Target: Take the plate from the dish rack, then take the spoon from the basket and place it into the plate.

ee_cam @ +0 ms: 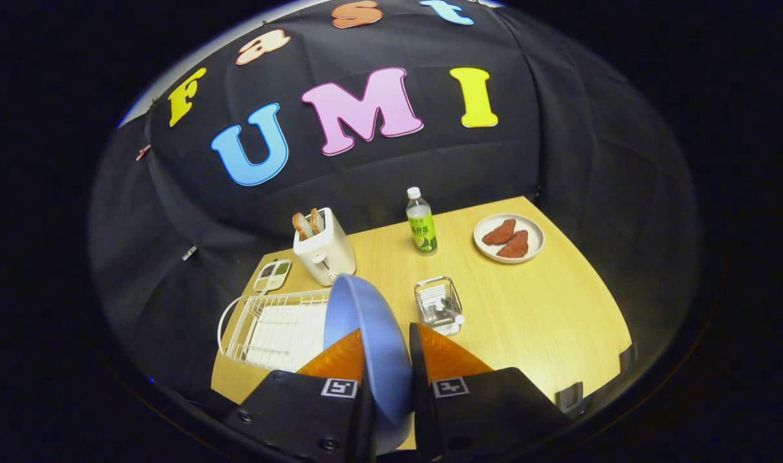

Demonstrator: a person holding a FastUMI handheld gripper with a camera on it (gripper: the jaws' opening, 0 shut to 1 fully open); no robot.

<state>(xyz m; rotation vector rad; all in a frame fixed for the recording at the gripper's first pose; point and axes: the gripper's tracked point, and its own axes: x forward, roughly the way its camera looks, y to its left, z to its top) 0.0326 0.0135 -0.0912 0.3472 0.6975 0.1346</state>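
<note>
Gripper view: gripper pinching blue plate edge-on, both fingers on it. Plate hides part of dish rack. Bottle label unreadable; basket contents unclear.

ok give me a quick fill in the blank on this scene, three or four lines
1. The gripper has its fingers shut on the ____ plate, held on edge.
2. The white dish rack beside the plate now holds ____ dishes.
3. Two slices of bread stick up from the ____.
4. The small wire basket stands between the fingers and the ____ farther back.

Missing words: blue; no; toaster; bottle
</note>
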